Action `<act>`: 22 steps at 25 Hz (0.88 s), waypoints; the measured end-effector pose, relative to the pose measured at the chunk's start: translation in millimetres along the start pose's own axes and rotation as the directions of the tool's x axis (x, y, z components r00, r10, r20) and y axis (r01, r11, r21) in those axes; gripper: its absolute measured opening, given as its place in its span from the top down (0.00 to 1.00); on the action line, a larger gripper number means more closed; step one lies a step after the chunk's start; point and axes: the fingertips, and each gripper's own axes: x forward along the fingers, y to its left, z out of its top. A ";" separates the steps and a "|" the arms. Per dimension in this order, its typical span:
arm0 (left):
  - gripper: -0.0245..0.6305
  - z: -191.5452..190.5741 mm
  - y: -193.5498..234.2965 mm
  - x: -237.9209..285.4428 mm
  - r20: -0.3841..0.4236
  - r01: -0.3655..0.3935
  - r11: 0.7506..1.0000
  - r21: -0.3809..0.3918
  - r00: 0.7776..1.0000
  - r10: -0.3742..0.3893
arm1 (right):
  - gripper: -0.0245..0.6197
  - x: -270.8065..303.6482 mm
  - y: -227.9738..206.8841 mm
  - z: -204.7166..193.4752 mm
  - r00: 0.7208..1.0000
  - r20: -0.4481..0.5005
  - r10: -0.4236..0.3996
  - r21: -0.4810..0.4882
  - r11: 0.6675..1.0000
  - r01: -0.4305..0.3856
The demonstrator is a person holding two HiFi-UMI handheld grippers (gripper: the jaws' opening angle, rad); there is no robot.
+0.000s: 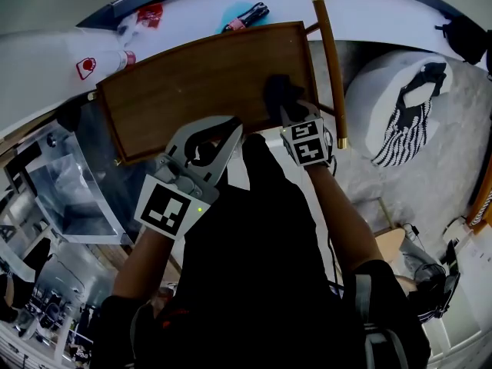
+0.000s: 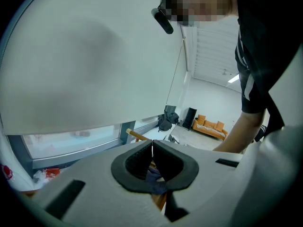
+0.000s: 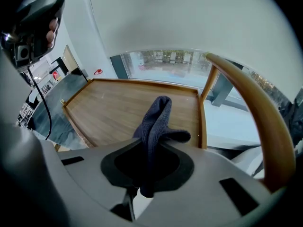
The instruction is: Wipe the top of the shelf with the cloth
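Wooden shelf top (image 1: 192, 75) under both grippers, white sill beyond. Right gripper (image 3: 150, 155) fingers clenched on dark cloth (image 3: 157, 119); cloth over shelf top near 3 o'clock end. Left gripper (image 2: 152, 148) fingers pressed together, at shelf's 6 o'clock edge.

The shelf (image 1: 192, 83) has a brown wooden top with visible grain, framed on all sides by a low raised rim (image 3: 142, 83). Along its right edge a curved wooden rail (image 1: 330, 60) stands above the rim on short posts and ends in pale tips. A dark blue cloth (image 1: 278, 94) sits over the top's near right corner, just inside the rim, bunched upright in the right gripper (image 1: 290, 115). Whether it presses on the wood cannot be told. The shelf stands on a grey floor (image 1: 430, 175).
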 end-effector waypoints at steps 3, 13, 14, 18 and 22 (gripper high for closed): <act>0.93 6.7 0.2 -5.3 0.013 -0.011 1.000 0.012 1.000 0.011 | 0.89 -5.4 0.0 5.5 1.000 0.013 -0.004 -0.004 1.000 0.004; 0.93 24.9 7.2 -42.3 0.055 -0.078 0.997 0.029 0.996 0.076 | 0.89 -26.9 10.4 41.8 0.997 0.079 -0.010 -0.045 0.999 0.013; 0.93 26.6 8.0 -46.1 0.060 -0.085 0.996 0.032 0.995 0.083 | 0.89 -28.7 12.2 46.1 0.996 0.087 -0.008 -0.051 0.999 0.012; 0.93 34.0 11.8 -61.3 0.080 -0.111 0.993 0.042 0.991 0.108 | 0.89 -34.5 20.0 62.6 0.994 0.114 -0.003 -0.072 0.997 0.012; 0.93 38.3 14.8 -76.6 0.092 -0.130 0.990 0.050 0.988 0.125 | 0.89 -38.6 29.8 74.0 0.992 0.129 -0.002 -0.088 0.996 0.013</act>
